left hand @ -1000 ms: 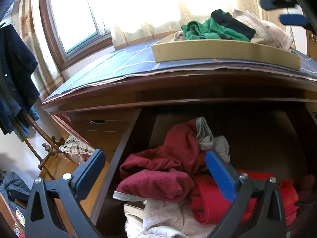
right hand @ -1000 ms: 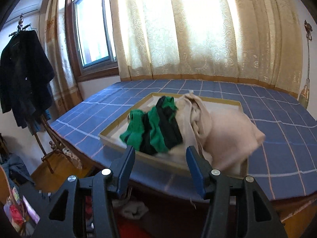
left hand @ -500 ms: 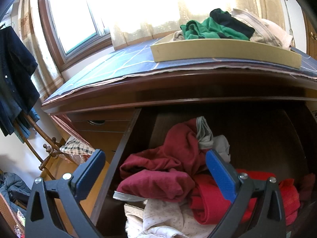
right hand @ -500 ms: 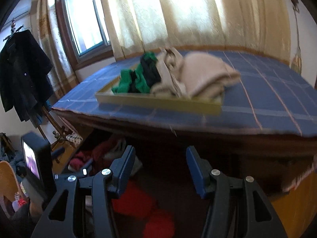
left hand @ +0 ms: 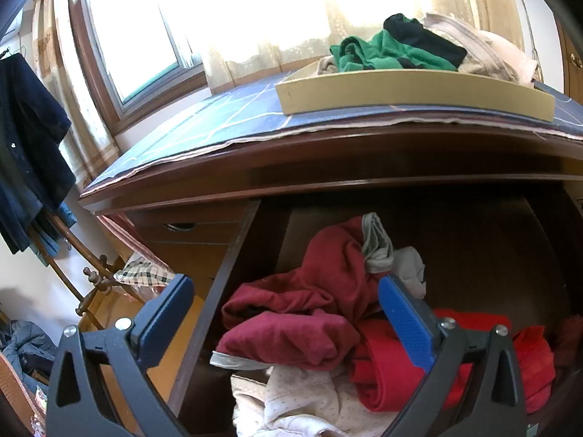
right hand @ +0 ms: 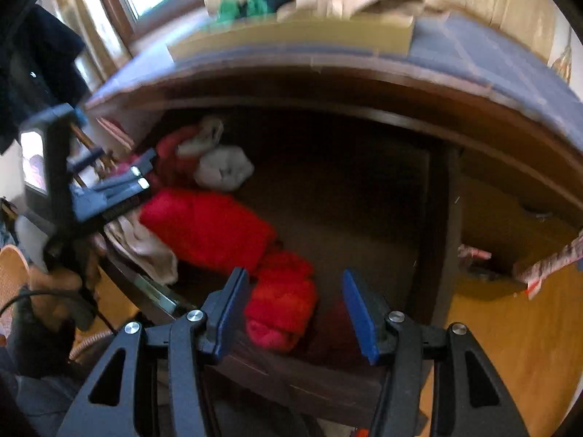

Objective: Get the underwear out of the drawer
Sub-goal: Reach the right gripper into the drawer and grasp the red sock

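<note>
Two handheld grippers point down into an open dark-wood drawer (left hand: pixel 233 266) full of loose underwear. The left gripper (left hand: pixel 288 309) hangs over the drawer's left front corner with its jaws spread wide and nothing between them. The right gripper (right hand: pixel 295 309) tilts steeply down over the drawer's front edge, jaws apart and empty, with a bright red crumpled piece (right hand: pixel 280 302) lying just beyond its tips. A larger red piece (right hand: pixel 207 225) sits behind that, a maroon heap (left hand: pixel 291 331) lies against the left wall, and cream (left hand: pixel 302 404) and grey (right hand: pixel 224 167) pieces are mixed in. All of it looks soft, light and limp, so a pinch on a raised fold should lift it, though neighbours may drag along. Above the drawer, a blue checked cloth (left hand: pixel 218 116) covers the top, where a shallow tan tray (left hand: pixel 411 91) near the front edge holds green, black and beige clothes. Bright curtained windows stand behind; wooden flooring shows below.
</note>
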The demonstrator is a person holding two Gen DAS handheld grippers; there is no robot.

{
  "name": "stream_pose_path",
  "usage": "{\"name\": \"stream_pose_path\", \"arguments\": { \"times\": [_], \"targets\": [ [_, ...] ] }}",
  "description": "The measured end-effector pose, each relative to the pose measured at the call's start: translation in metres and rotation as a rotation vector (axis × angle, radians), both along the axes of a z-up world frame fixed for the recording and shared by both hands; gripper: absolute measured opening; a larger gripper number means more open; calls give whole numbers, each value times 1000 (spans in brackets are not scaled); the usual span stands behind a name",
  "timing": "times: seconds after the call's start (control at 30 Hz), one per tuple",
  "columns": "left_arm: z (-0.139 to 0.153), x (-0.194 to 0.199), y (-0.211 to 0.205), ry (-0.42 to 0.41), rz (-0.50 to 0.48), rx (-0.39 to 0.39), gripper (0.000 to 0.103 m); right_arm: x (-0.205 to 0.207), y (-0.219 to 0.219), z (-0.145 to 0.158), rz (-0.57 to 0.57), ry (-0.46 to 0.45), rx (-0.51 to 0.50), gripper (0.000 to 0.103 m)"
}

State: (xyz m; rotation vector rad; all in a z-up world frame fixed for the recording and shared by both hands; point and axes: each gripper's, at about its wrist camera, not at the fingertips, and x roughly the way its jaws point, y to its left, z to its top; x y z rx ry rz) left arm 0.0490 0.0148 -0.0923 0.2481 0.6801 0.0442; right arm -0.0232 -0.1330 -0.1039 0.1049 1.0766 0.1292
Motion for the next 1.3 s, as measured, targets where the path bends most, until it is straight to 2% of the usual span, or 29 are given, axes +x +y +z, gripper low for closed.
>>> {"name": "stream_pose_path", "arguments": {
  "times": [0.17, 0.27, 0.43, 0.8, 1.0, 1.3],
  "targets": [
    [0, -2, 0, -3, -2, -2, 103, 13, -7, -24, -28, 132, 109, 56],
    [0, -2, 2, -6, -5, -6, 103, 23, 1, -35, -2, 207, 81, 56],
    [0, -2, 4, -5, -2, -9, 103, 40, 5, -53, 35, 312, 115, 56],
    [-2, 0, 4, -6, -3, -14, 103, 54, 14, -70, 79, 409, 131, 56],
    [-2, 0, 4, -5, -4, -12, 103, 53, 12, -66, 61, 418, 149, 56],
    [-2, 0, 5, -5, -4, -12, 103, 60, 6, -80, 33, 475, 142, 56]
  ]
}}
